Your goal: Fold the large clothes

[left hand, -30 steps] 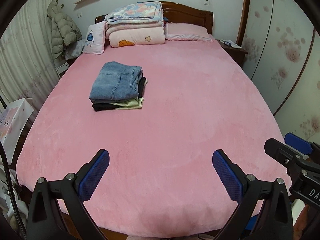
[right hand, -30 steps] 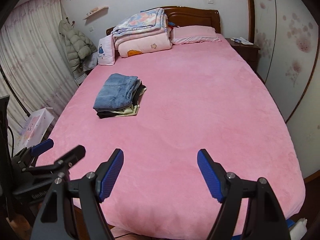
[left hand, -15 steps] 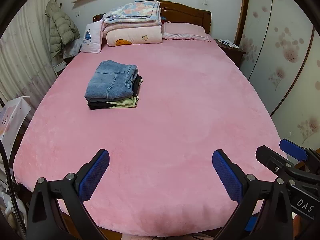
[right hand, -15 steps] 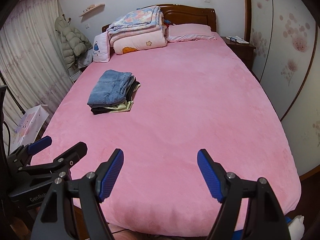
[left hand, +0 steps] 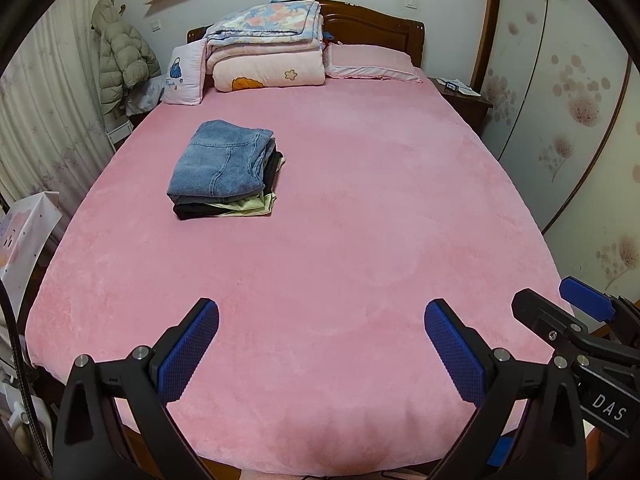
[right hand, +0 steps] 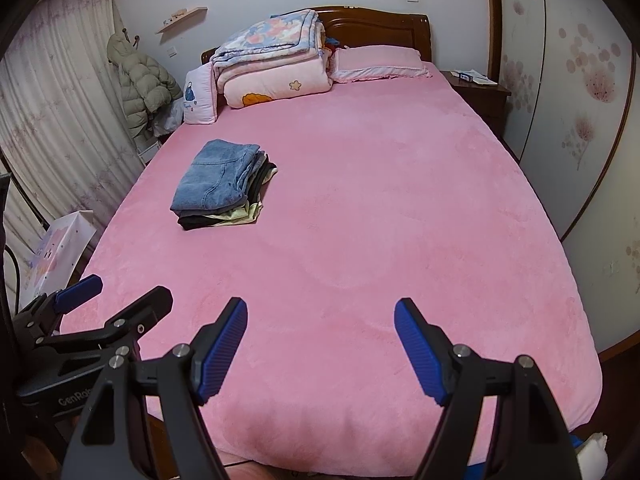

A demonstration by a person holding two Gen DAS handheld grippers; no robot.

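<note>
A stack of folded clothes [left hand: 224, 168], blue jeans on top of black and pale yellow pieces, lies on the left middle of the pink bed [left hand: 360, 240]; it also shows in the right wrist view [right hand: 222, 184]. My left gripper [left hand: 322, 354] is open and empty above the bed's foot edge. My right gripper [right hand: 320, 350] is open and empty beside it, to its right. Each gripper shows at the edge of the other's view: the right one [left hand: 568, 320] and the left one [right hand: 100, 308].
Folded quilts [left hand: 268, 52], a small cushion [left hand: 182, 76] and a pink pillow [left hand: 370, 62] sit at the headboard. A nightstand [left hand: 460, 96] and wardrobe doors [left hand: 560, 100] stand on the right. A puffer jacket [left hand: 120, 56], curtains and a white bag [left hand: 24, 232] are on the left.
Both grippers stayed open and shifted slightly at the foot of the bed; the views moved back and then a little closer. The clothes stack has not moved.
</note>
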